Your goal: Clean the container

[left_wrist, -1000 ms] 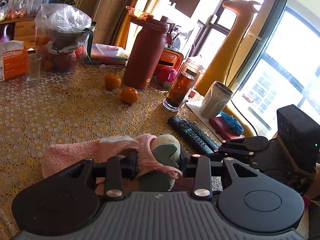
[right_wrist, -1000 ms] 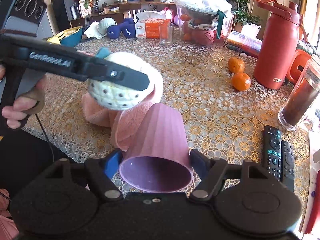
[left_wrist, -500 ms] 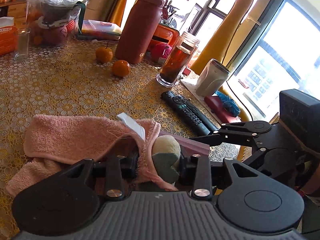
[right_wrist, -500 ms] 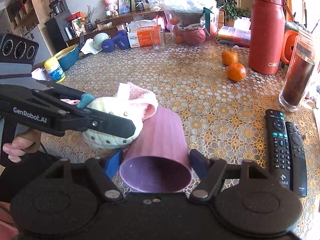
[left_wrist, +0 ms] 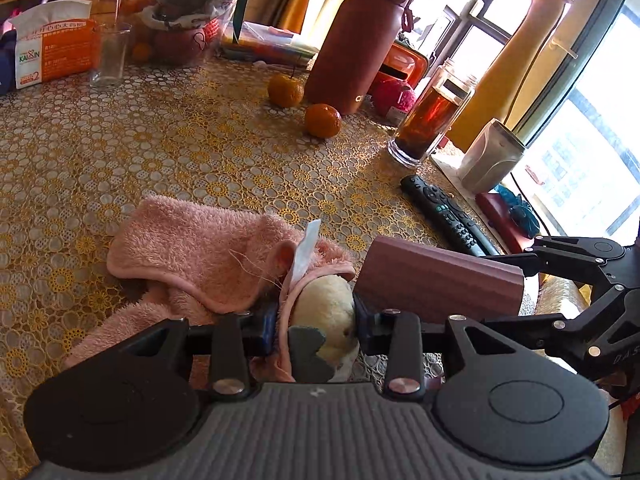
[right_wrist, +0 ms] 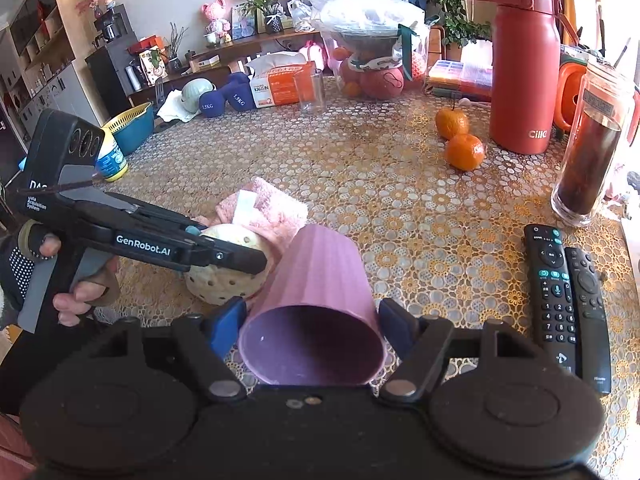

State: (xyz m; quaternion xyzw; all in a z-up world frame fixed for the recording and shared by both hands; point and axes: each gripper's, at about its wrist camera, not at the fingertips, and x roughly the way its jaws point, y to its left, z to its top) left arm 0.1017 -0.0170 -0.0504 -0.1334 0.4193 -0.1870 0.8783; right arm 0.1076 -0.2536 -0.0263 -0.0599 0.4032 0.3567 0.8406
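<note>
A ribbed pink cup point(right_wrist: 320, 280) was held on its side just above the lace-covered counter point(right_wrist: 380, 168), its open mouth turned toward the right gripper point(right_wrist: 312, 326), whose jaws were clamped on its rim. The left gripper point(left_wrist: 316, 322) was closed on a pink towel point(left_wrist: 200, 252) wrapped around a cream dotted ball point(right_wrist: 224, 280), touching the cup's base.

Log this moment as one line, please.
left gripper: shut on cream dotted sponge and pink towel | right gripper: shut on ribbed pink cup
</note>
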